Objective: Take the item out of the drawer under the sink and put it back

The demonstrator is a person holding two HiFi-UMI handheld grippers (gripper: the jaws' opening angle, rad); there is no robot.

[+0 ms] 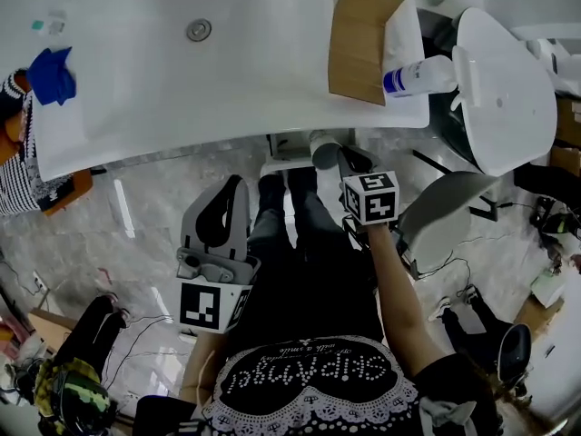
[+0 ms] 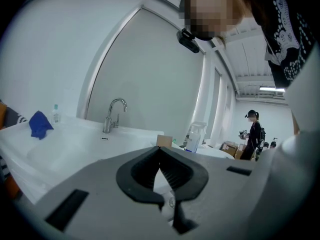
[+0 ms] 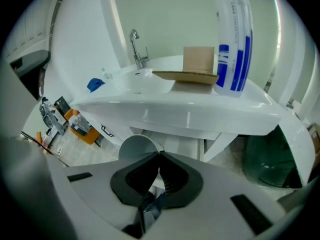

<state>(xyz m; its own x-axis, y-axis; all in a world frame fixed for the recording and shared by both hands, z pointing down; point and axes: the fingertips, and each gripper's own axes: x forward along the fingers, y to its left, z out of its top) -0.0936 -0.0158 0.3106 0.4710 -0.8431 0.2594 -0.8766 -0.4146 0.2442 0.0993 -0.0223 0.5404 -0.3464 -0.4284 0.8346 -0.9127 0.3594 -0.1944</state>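
Observation:
My right gripper (image 1: 340,157) (image 3: 160,154) points down under the front edge of the white sink counter (image 1: 227,125) (image 3: 190,116). Its jaws are shut, and the wall of a white cup (image 1: 322,145) (image 3: 139,148) runs into the tips. The white cabinet under the sink (image 1: 283,151) (image 3: 182,145) lies just behind the cup; I cannot tell how its drawer stands. My left gripper (image 1: 238,182) (image 2: 160,149) hangs lower at the left over the floor, shut with nothing in it.
On the counter are a blue cloth (image 1: 50,75), a cardboard piece (image 1: 361,39) and a white spray bottle (image 1: 418,77) near the right edge. A white oval shell (image 1: 504,89) stands at the right. Cables (image 1: 136,325) lie on the marble floor.

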